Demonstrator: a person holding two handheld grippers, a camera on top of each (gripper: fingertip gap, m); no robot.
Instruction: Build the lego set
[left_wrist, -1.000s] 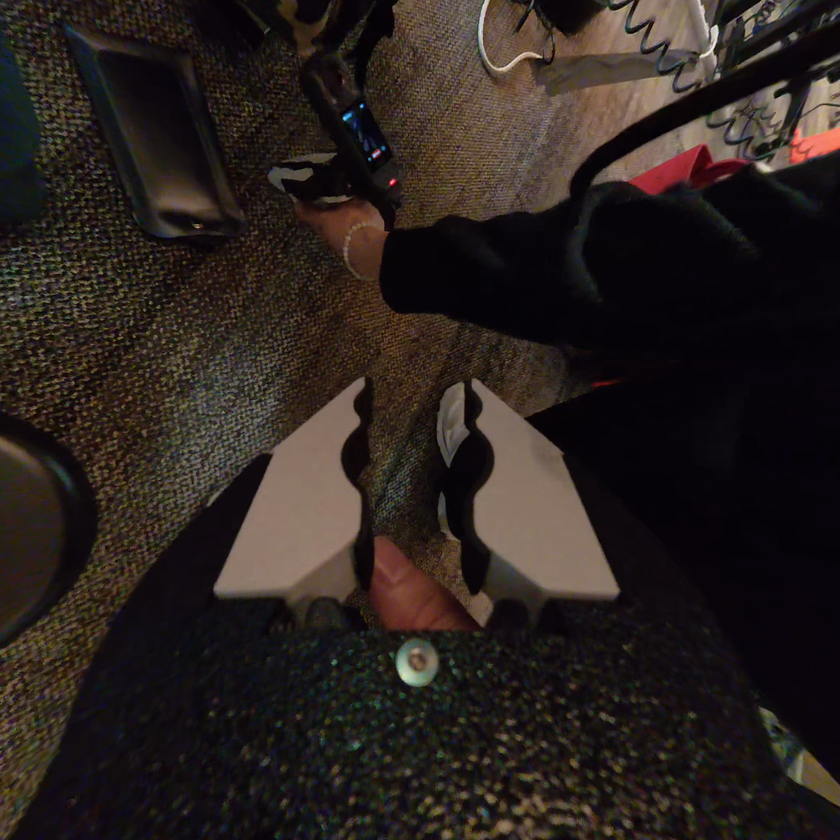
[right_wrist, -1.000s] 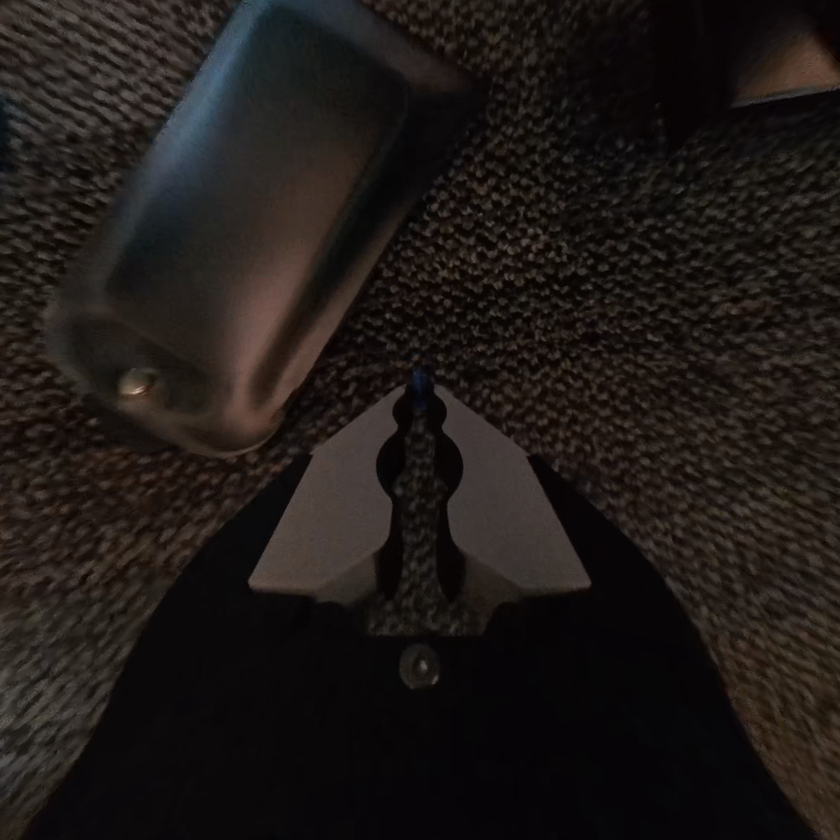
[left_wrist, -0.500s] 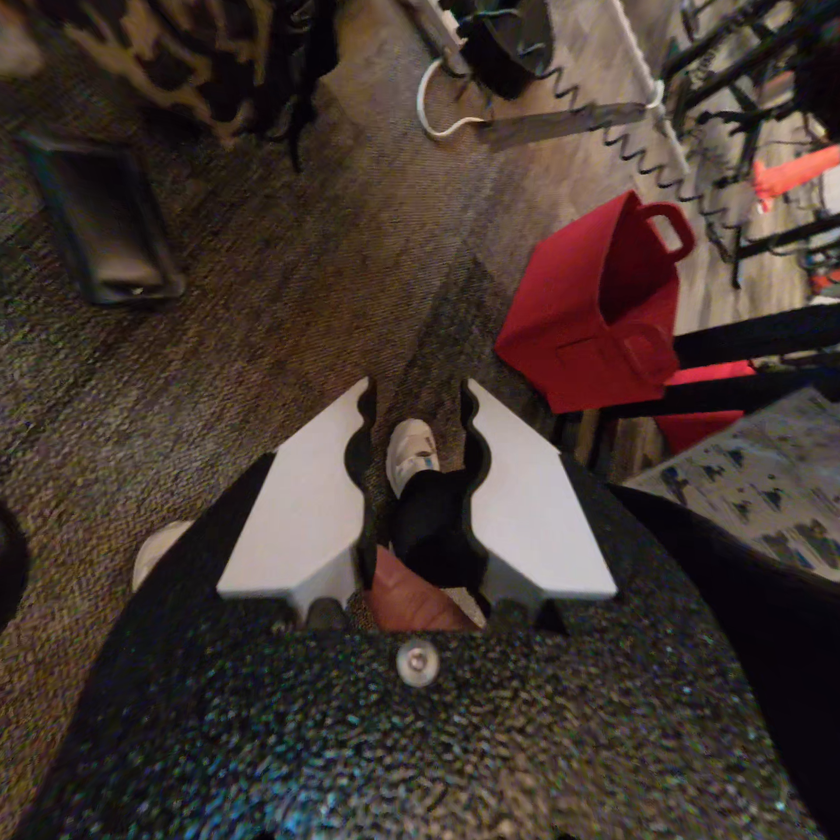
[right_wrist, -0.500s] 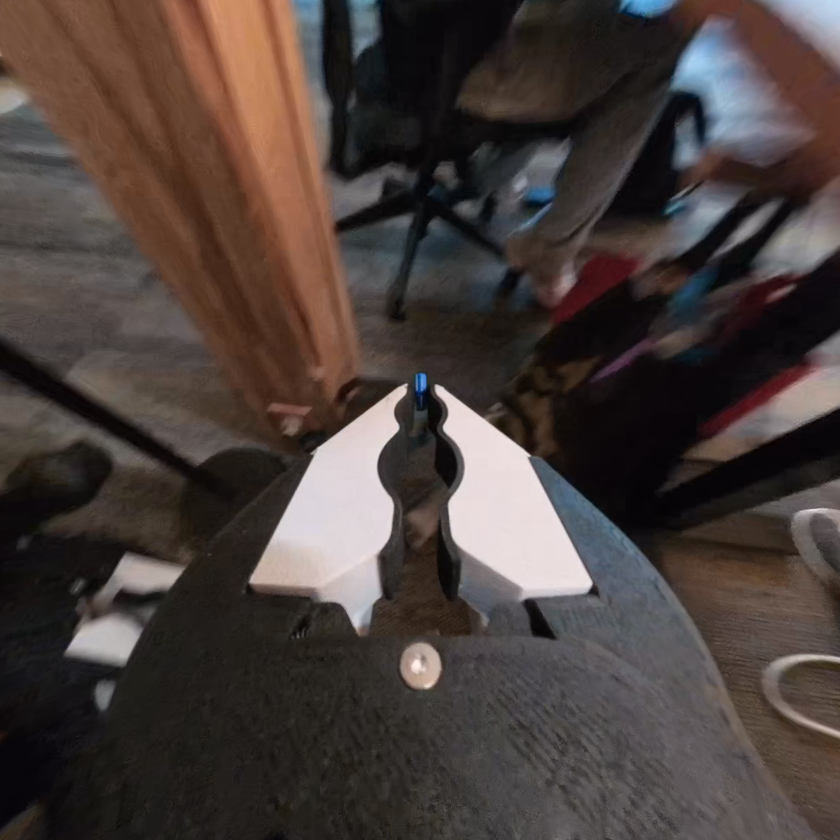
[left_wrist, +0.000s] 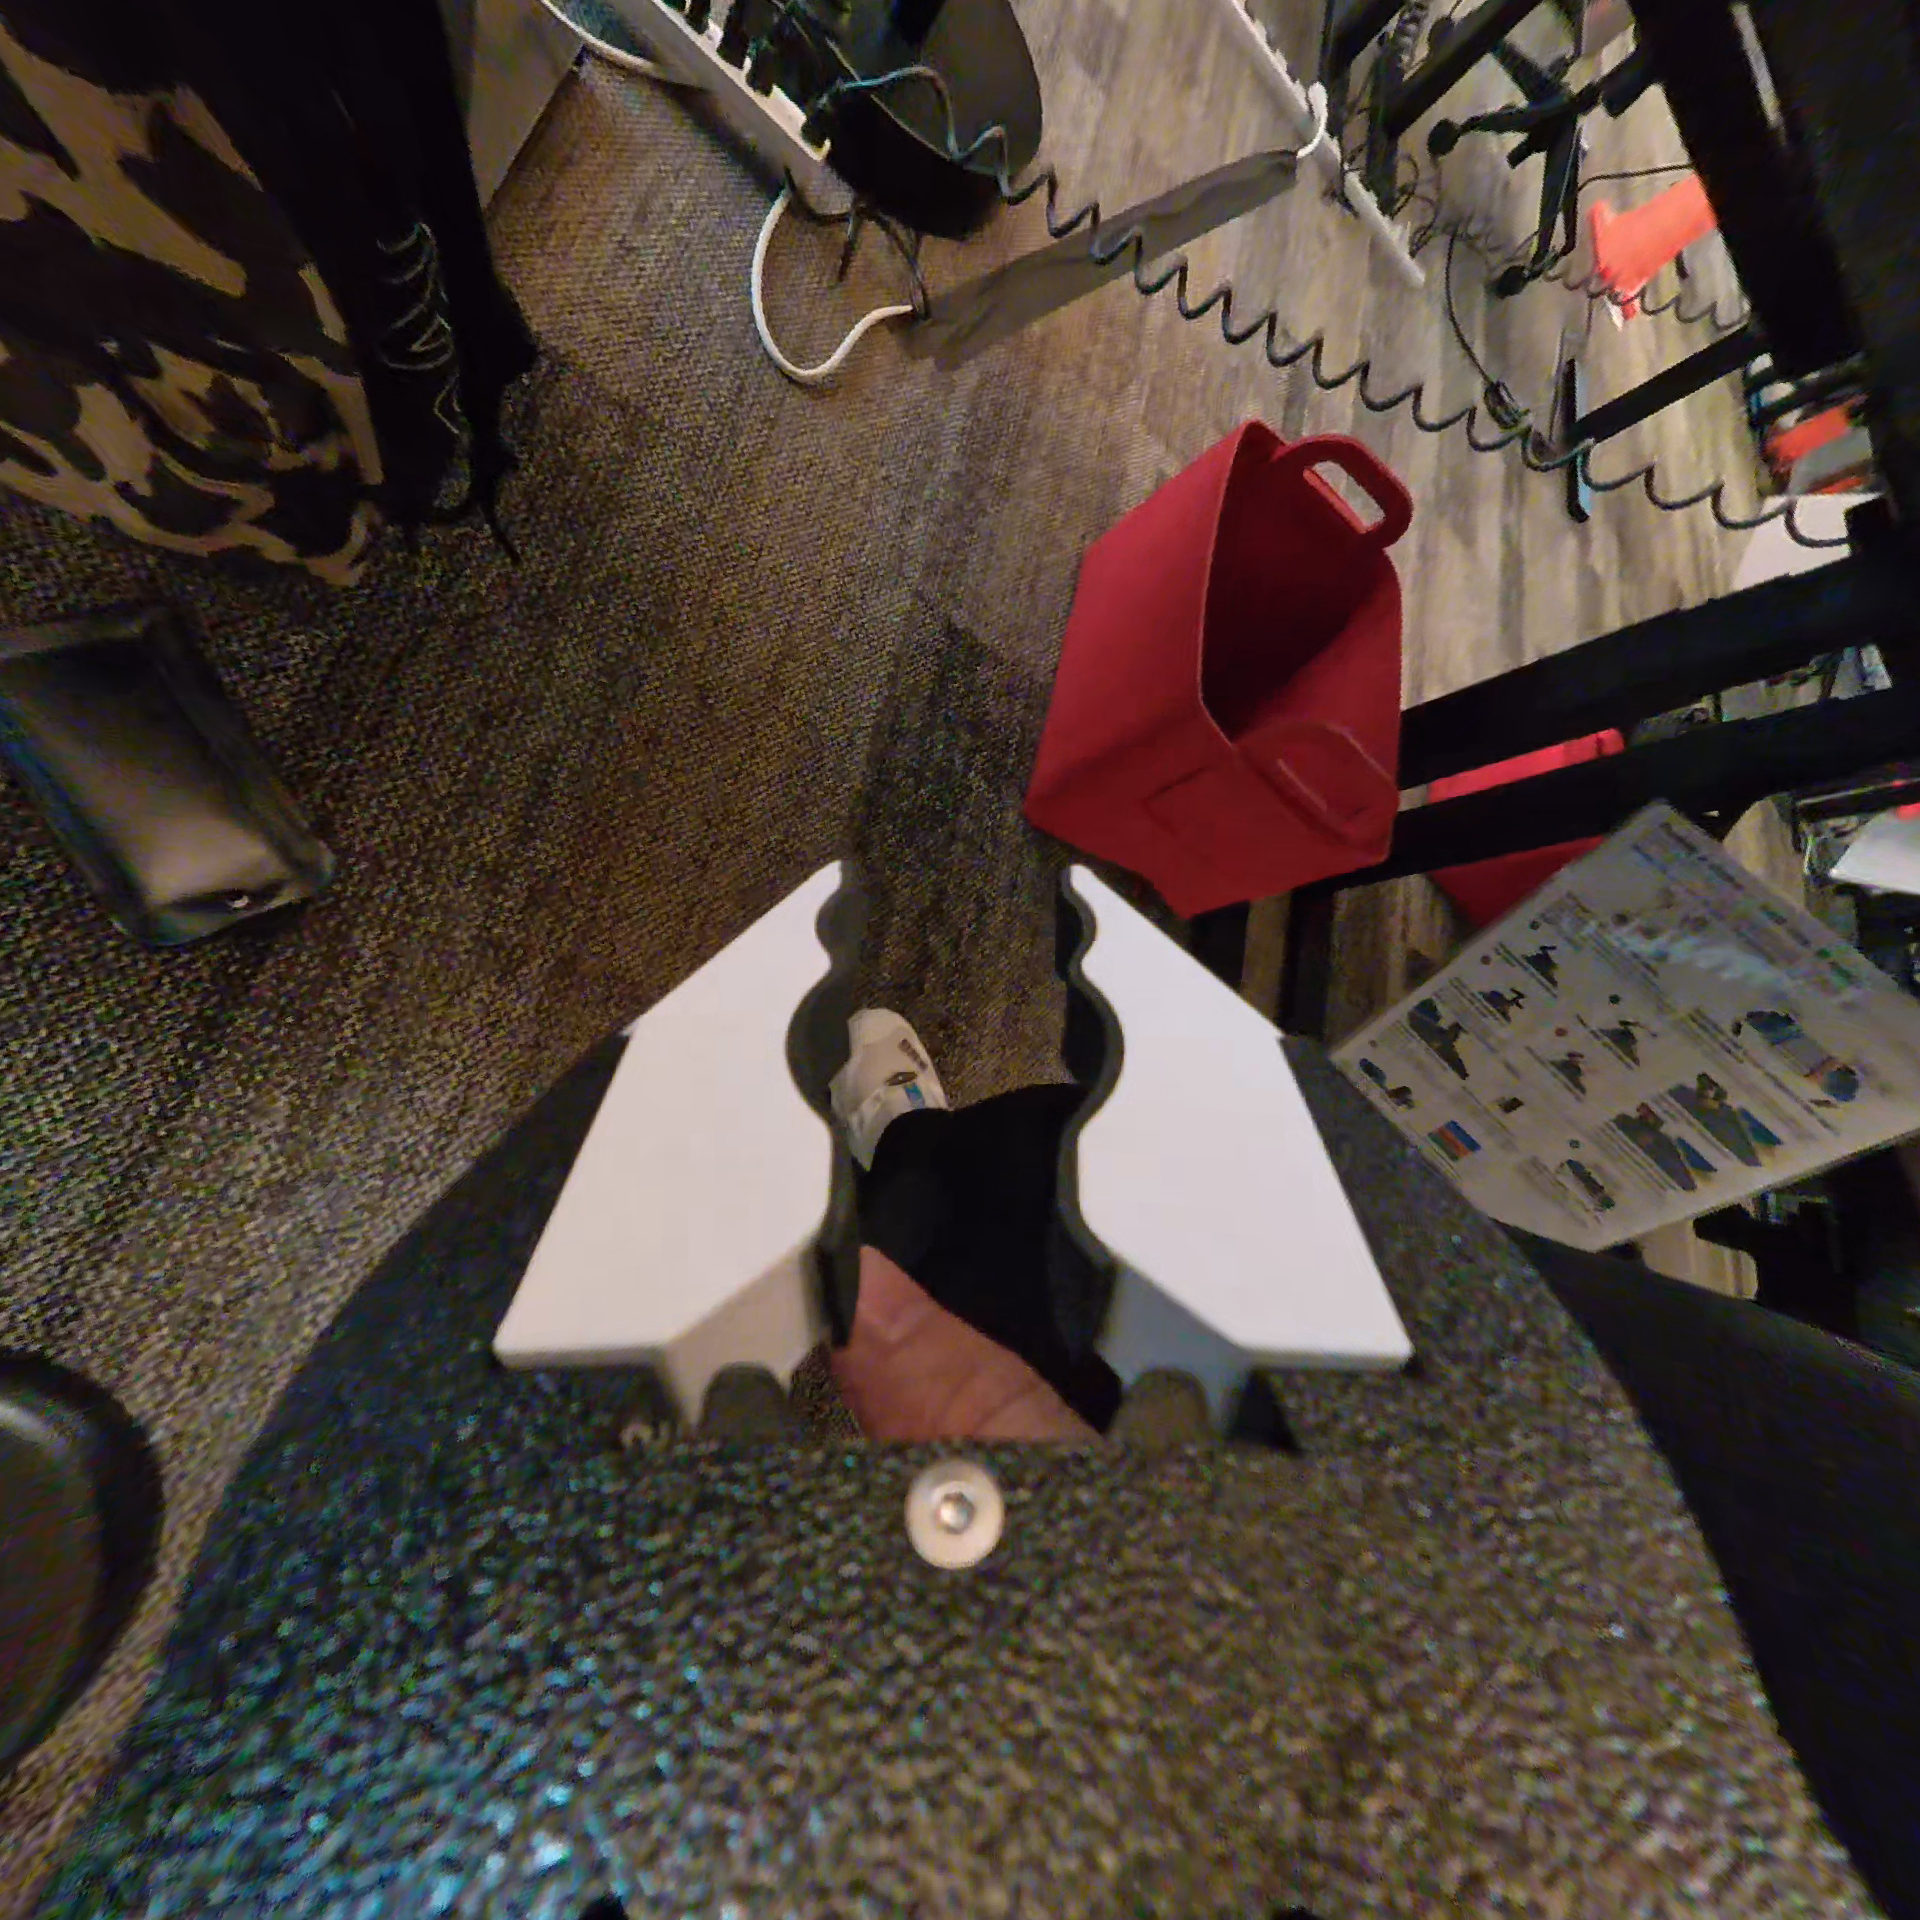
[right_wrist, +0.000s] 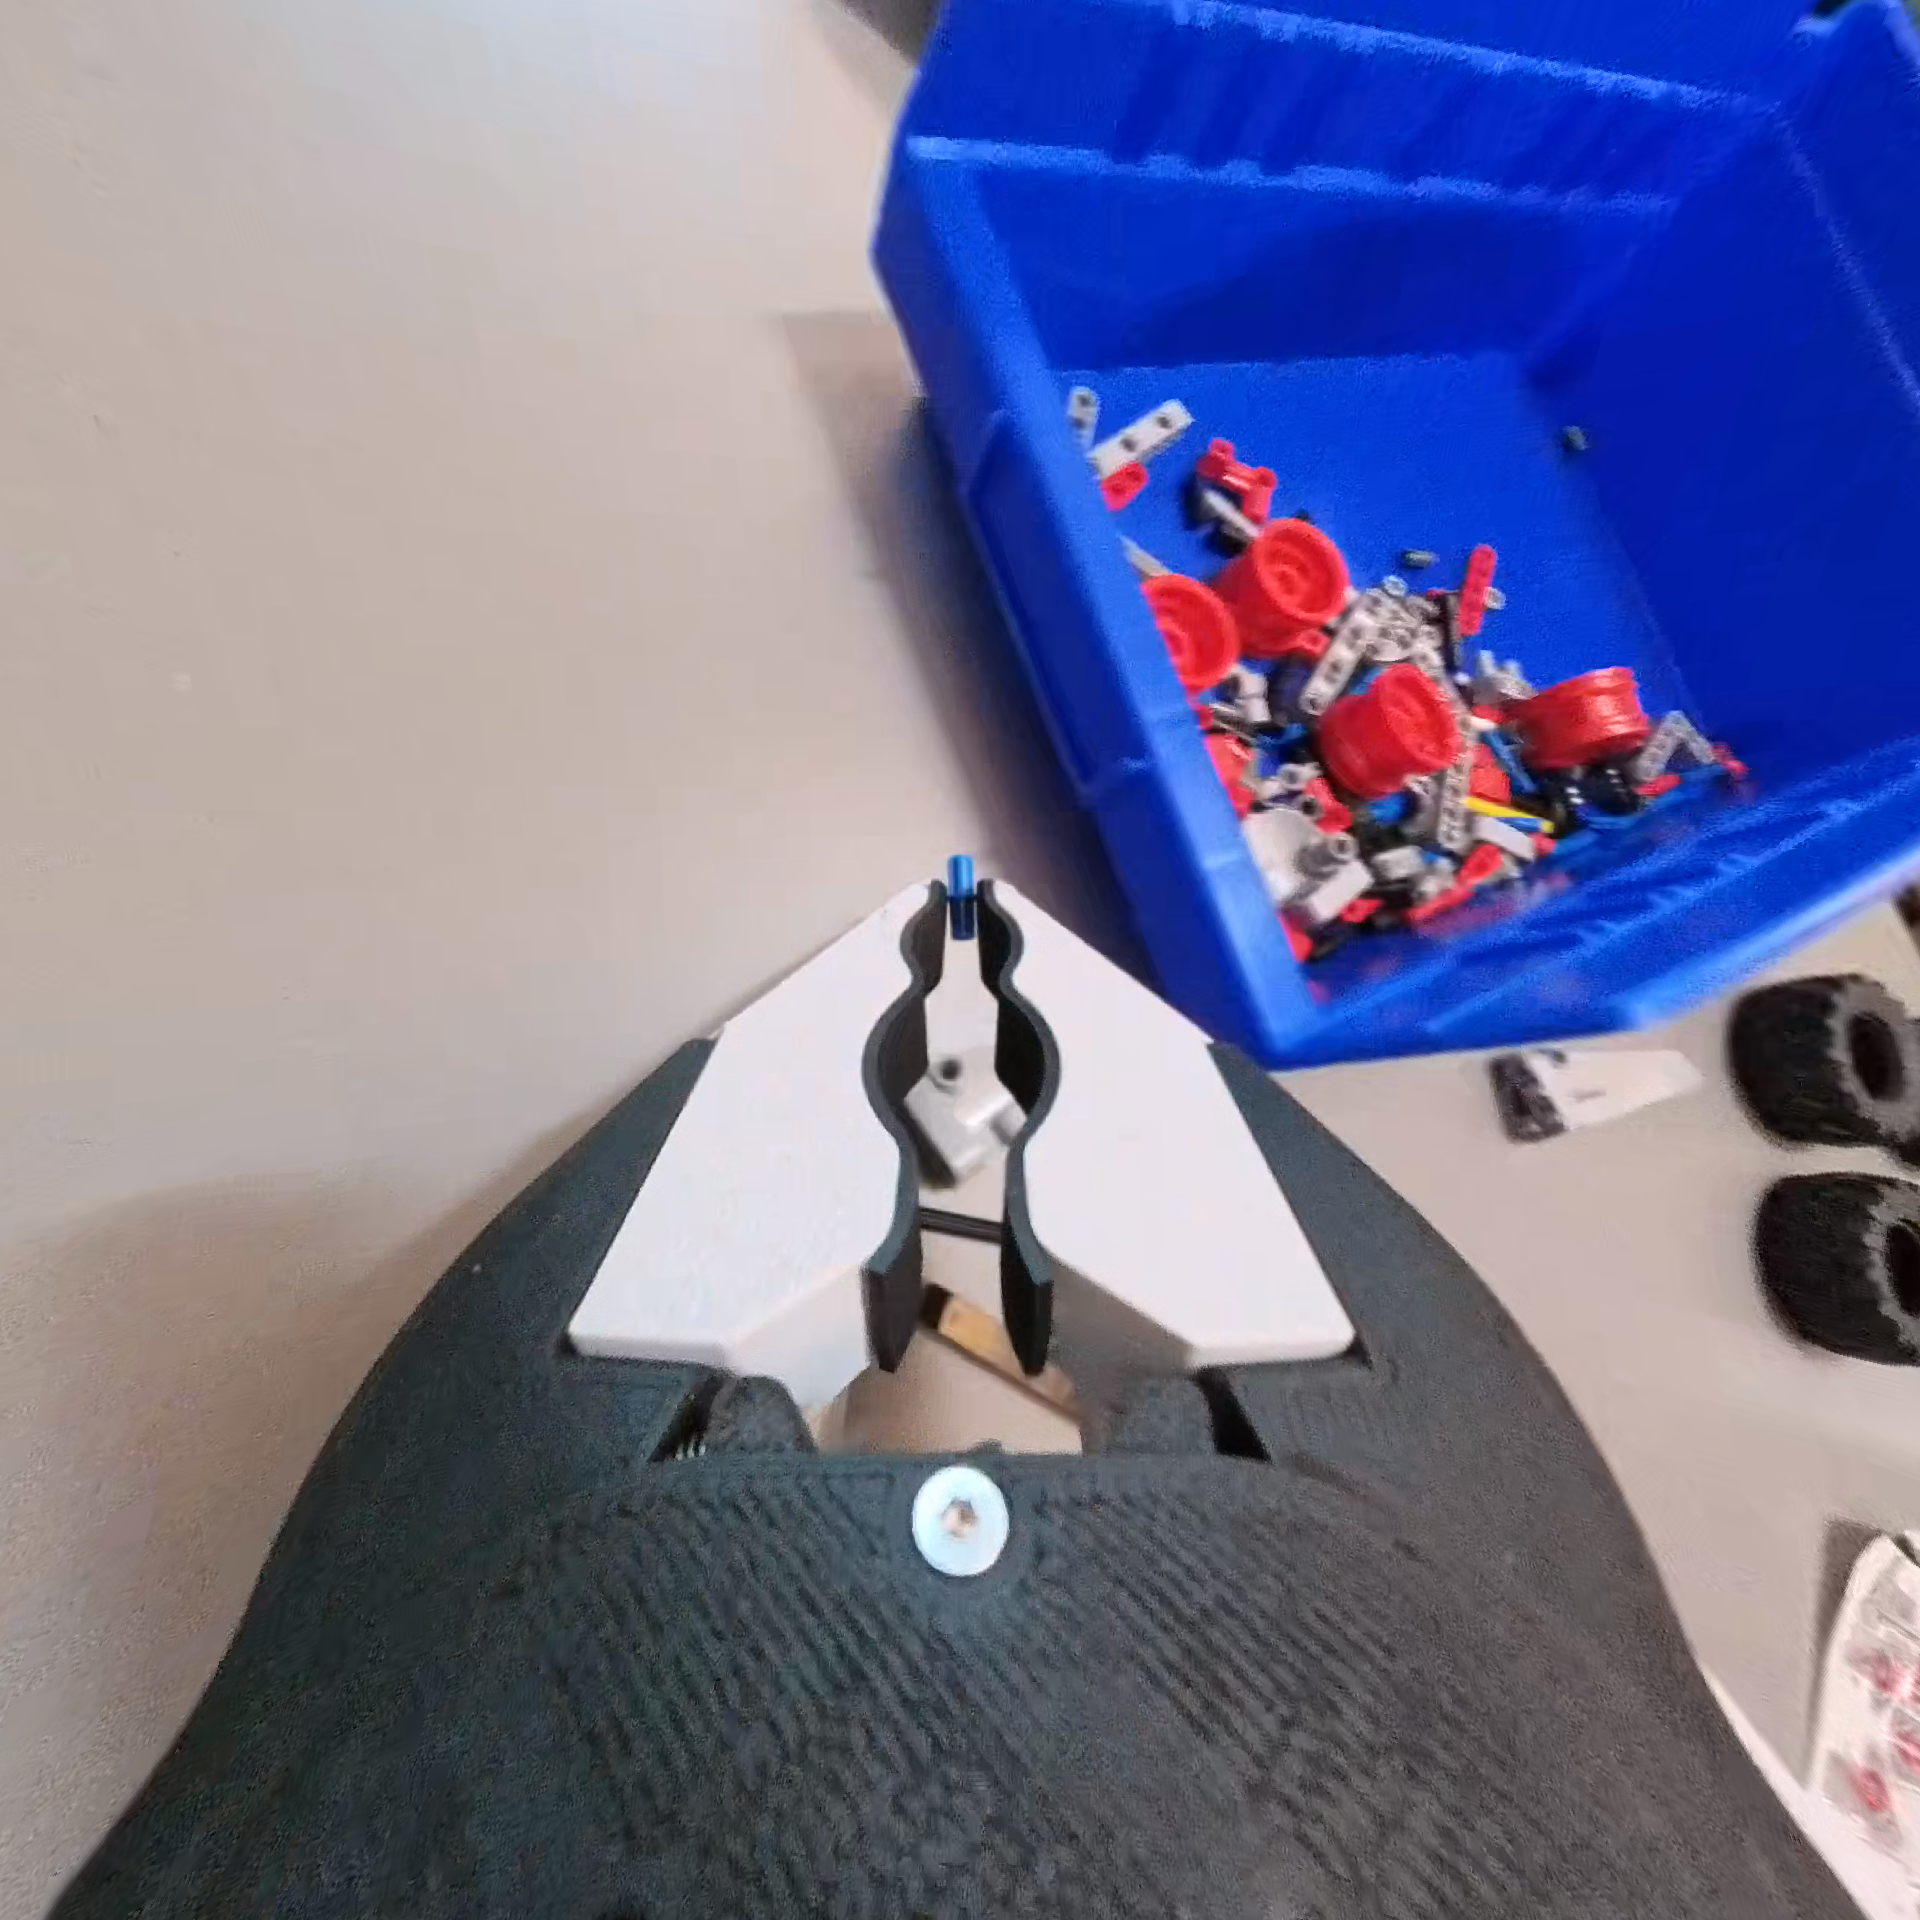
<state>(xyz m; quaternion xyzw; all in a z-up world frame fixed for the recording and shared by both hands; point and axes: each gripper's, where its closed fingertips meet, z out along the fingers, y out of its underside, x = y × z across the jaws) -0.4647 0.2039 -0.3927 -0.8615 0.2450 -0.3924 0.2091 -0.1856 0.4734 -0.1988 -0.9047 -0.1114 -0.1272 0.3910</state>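
**Blue pin held over the bench; left tool empty above the carpet**

The right tool (right_wrist: 961, 896) is closed to a narrow gap on a small blue lego pin (right_wrist: 960, 896), which is pinched upright at the very tips and projects just past them. Below it lies the pale bench (right_wrist: 416, 520). A blue bin (right_wrist: 1403, 260) stands on the bench to the right of the tool tips, tilted in the view, with a heap of lego parts (right_wrist: 1455, 748) gathered in its near corner: red wheel hubs (right_wrist: 1387, 727), grey beams and small blue and black pieces. Through the gap between the fingers a grey lego block (right_wrist: 961, 1117) is seen on the bench, close to the bin's corner. Two black rubber tyres (right_wrist: 1839, 1060) lie near the right edge, apart from the bin, with a small white and black piece (right_wrist: 1590, 1081) just beside them. Printed sheets (right_wrist: 1870, 1683) are partly seen at the lower right.

The left tool (left_wrist: 951, 904) is held wide open with nothing between its fingers, pointed down at the brown carpet (left_wrist: 623, 623). Between the fingers a white shoe (left_wrist: 883, 1081) and a dark trouser leg (left_wrist: 966, 1195) are seen, and a thumb (left_wrist: 935, 1371) at the base. A red fabric basket (left_wrist: 1226, 707) stands on the floor to the right, against black frame legs (left_wrist: 1662, 665). A printed instruction sheet (left_wrist: 1621, 1060) juts in at the right. A coiled black cable (left_wrist: 1299, 343) and a white cable (left_wrist: 800, 312) lie farther off.
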